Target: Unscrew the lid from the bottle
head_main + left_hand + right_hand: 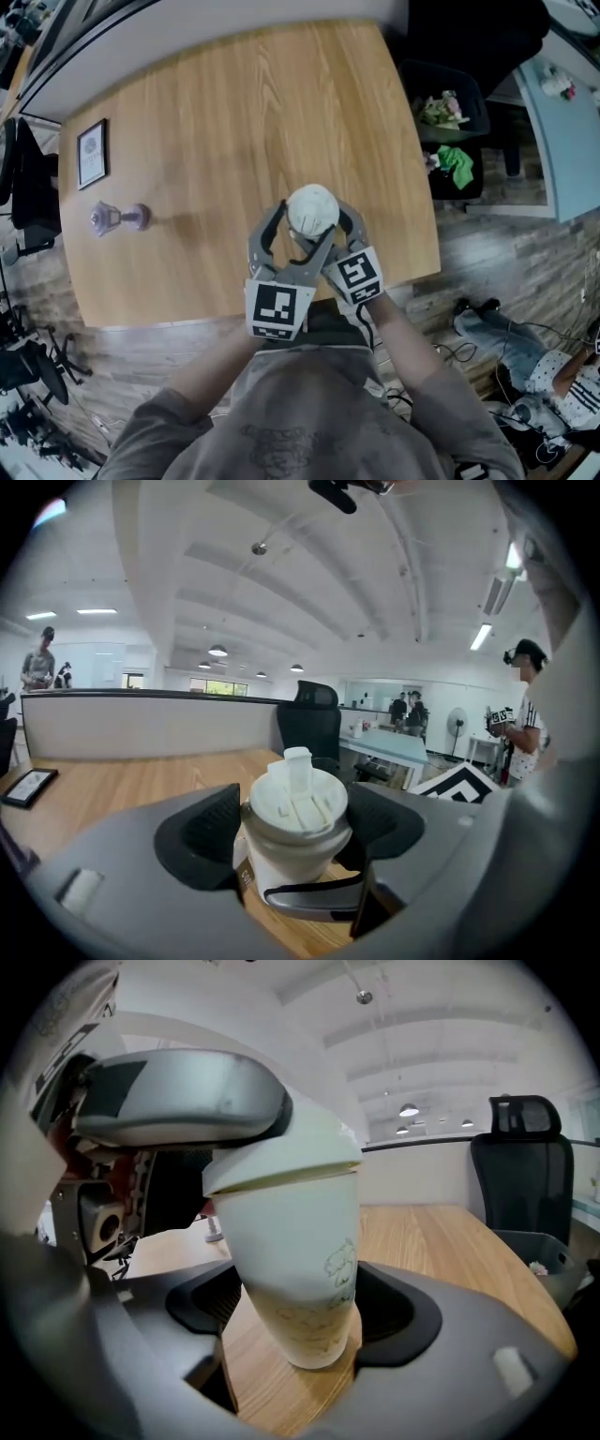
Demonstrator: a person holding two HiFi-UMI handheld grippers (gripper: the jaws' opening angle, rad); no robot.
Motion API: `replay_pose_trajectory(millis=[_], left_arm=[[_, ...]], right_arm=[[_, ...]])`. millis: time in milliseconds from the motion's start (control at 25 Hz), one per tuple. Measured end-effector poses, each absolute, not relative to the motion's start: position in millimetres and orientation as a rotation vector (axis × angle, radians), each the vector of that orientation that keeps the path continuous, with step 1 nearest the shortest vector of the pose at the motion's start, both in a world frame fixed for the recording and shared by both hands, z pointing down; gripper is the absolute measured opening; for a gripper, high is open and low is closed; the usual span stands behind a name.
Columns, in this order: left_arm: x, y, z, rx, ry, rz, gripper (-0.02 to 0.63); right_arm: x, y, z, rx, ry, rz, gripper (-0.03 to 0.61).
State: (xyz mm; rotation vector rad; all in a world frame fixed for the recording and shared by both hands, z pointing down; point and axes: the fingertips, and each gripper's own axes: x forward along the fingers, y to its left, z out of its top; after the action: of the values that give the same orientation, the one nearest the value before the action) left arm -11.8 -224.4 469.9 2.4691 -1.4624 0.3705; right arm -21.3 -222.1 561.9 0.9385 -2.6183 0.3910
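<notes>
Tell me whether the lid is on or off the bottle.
On. In the left gripper view the white lid sits seated on the bottle, its rim flush against the body with no gap.

I see a big wood table with round corners. A small frame lies near its left side, and a little purple thing lies near that. The floor is wood planks. A black bin with stuff in it stands by the table's right side, and a pale blue table is past it. Wires lie on the floor. Behind the big table runs a low grey wall, with a black chair next to it. The ceiling is white, with round lamps and long lights. A fan stands far back, near some people
</notes>
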Motion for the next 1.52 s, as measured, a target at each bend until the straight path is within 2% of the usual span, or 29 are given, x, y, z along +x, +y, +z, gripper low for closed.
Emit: replay_pose_trajectory(millis=[240, 440, 600, 760, 880, 960, 1200, 1520], left_arm=[[-15, -225, 471, 2.526, -1.335, 0.372, 0.356], [-22, -219, 461, 2.828, -0.822, 0.409, 0.423], [-26, -229, 449, 2.967, -0.504, 0.445, 0.425], [-16, -227, 461, 3.031, -0.069, 0.622, 0.425], [-6, -227, 470, 3.004, 0.073, 0.656, 0.423], [-3, -229, 471, 3.004, 0.096, 0.648, 0.38], [-1, -230, 470, 2.995, -0.059, 0.582, 0.374], [-7, -228, 472, 2.764, -0.809, 0.361, 0.365]], right_arm=[[-24, -225, 562, 0.954, -2.618, 0.403, 0.388], [-26, -225, 562, 0.942, -2.617, 0.409, 0.388], [-25, -226, 562, 0.926, -2.622, 0.398, 0.388], [-26, -226, 561, 0.924, -2.618, 0.394, 0.388], [-27, -228, 560, 0.918, -2.617, 0.388, 0.388], [-27, -229, 560, 0.915, -2.617, 0.387, 0.388], [-25, -228, 560, 0.917, -2.622, 0.383, 0.388], [-22, -223, 562, 0.959, -2.613, 0.391, 0.387]])
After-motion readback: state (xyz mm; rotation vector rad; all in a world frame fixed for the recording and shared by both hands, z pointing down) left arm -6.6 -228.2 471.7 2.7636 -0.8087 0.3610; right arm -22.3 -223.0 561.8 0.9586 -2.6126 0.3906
